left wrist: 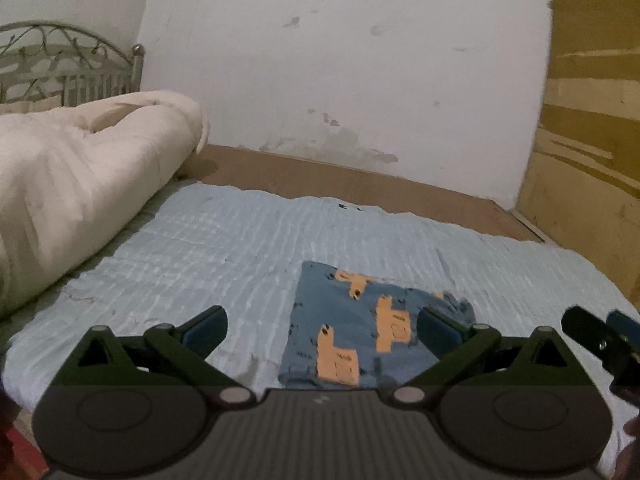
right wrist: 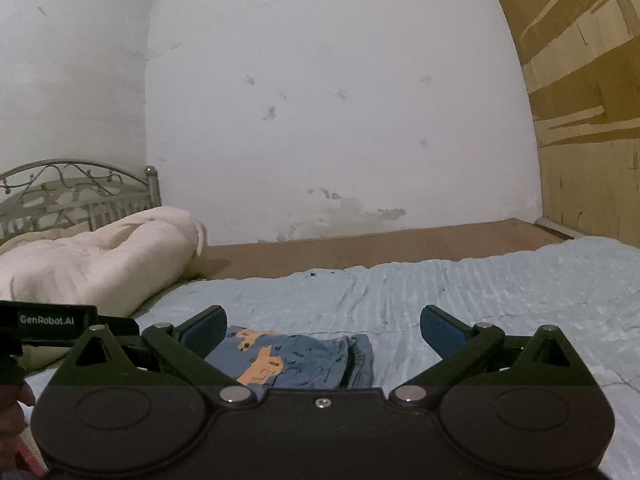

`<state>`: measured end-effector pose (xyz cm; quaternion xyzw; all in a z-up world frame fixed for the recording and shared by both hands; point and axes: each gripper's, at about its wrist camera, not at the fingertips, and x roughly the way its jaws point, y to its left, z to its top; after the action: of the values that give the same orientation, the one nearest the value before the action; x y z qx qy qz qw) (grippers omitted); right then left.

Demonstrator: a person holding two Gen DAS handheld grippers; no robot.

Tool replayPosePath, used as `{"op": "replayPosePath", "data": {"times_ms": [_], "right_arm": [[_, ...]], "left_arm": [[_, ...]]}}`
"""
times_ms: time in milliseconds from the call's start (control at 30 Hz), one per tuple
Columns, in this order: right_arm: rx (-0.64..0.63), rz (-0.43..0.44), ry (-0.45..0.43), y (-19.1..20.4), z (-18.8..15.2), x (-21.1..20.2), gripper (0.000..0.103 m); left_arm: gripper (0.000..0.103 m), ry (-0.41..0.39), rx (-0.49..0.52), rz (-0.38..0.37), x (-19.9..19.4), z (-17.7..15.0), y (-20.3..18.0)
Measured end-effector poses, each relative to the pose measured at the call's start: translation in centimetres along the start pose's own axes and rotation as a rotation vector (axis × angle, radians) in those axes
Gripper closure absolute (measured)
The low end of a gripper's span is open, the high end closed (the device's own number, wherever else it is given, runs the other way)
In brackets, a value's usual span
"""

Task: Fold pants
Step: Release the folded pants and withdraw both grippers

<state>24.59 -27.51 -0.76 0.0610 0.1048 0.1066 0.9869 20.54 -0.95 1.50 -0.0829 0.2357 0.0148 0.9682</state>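
Note:
The blue pants [left wrist: 352, 328] with orange animal prints lie folded into a compact rectangle on the light blue bedspread [left wrist: 224, 248]. My left gripper [left wrist: 322, 330] is open and empty, held above the near edge of the pants. The pants also show in the right wrist view [right wrist: 296, 356], just ahead of the right gripper's left finger. My right gripper [right wrist: 324, 328] is open and empty, above the pants' right side. The right gripper's tip shows at the right edge of the left wrist view [left wrist: 600, 340].
A rolled cream comforter [left wrist: 80, 184] lies at the left of the bed, before a metal headboard [left wrist: 68, 64]. A white wall [left wrist: 340, 80] and brown bed board [left wrist: 360, 184] lie behind; a wooden panel [left wrist: 592, 160] stands at the right.

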Motion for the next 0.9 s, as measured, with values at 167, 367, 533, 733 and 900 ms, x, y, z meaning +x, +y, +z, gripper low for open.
{"op": "replayPosePath", "data": {"times_ms": [167, 367, 533, 733, 900], "right_arm": [[-0.022, 0.018, 0.002, 0.0, -0.7, -3.4, 0.001], [-0.03, 0.012, 0.01, 0.0, -2.0, -6.5, 0.001], [-0.036, 0.008, -0.005, 0.3, -2.6, -8.5, 0.001], [-0.034, -0.017, -0.061, 0.7, -3.7, -11.6, 0.001], [-0.03, -0.037, -0.066, 0.7, -4.6, -13.6, 0.001]], "left_arm": [[0.001, 0.007, 0.025, 0.001, -2.5, -1.6, -0.5], [0.001, -0.001, 0.052, 0.014, -5.2, -4.0, -1.1], [0.001, -0.017, 0.058, 0.015, -7.1, -5.4, -1.3], [0.001, -0.044, 0.065, 0.014, -9.4, -6.6, -1.4], [0.001, -0.068, 0.049, 0.038, -11.6, -8.0, -1.6]]}}
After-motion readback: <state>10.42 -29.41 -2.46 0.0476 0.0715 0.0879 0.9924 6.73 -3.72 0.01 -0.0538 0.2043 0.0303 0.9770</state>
